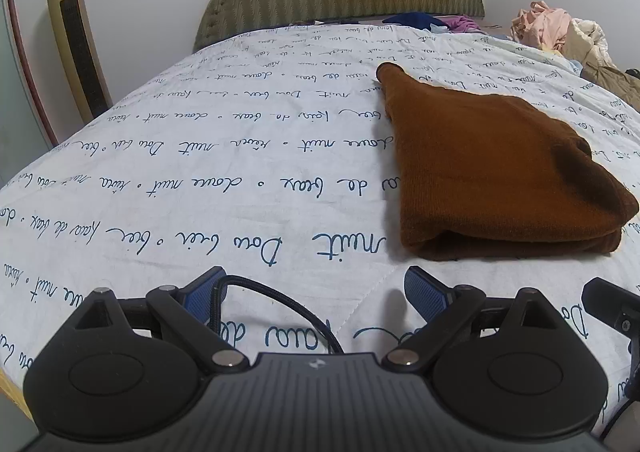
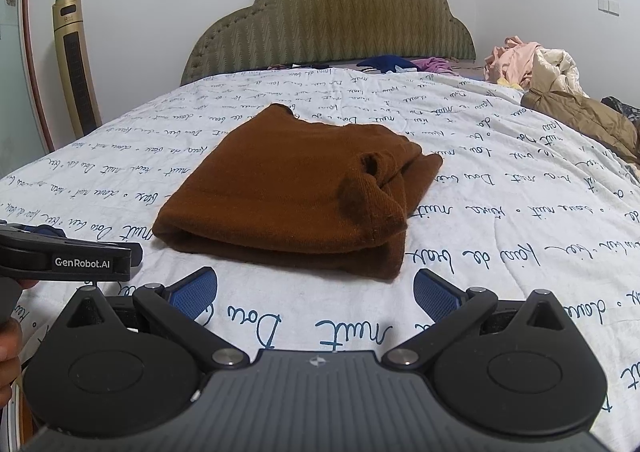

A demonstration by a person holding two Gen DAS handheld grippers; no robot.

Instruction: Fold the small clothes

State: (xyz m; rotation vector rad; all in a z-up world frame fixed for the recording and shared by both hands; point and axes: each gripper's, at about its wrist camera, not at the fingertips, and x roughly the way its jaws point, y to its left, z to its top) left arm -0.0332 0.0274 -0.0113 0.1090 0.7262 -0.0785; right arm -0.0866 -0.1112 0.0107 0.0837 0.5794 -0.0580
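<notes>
Two grippers, both with fingers spread wide and holding nothing. Left gripper (image 1: 316, 292) hovers low over the bed sheet (image 1: 200, 172), blue pads (image 1: 426, 294) apart, a black cable (image 1: 280, 300) running between them. Right gripper (image 2: 316, 292) sits the same way, blue pads (image 2: 436, 298) wide, sheet showing between. Brown sweater (image 2: 288, 188) lies folded flat on the bed just beyond the right gripper's fingertips, apart from them; in the left wrist view it sits ahead and to the right (image 1: 492, 172), also untouched. Left gripper's body shows at the left edge of the right wrist view (image 2: 68, 254), beside the sweater's near corner. White sheet with blue script covers the bed. Green padded headboard (image 2: 332, 20) at the far end, loose clothes pile (image 2: 532, 64) at the far right, gold tower fan (image 2: 76, 64) against the wall left.
</notes>
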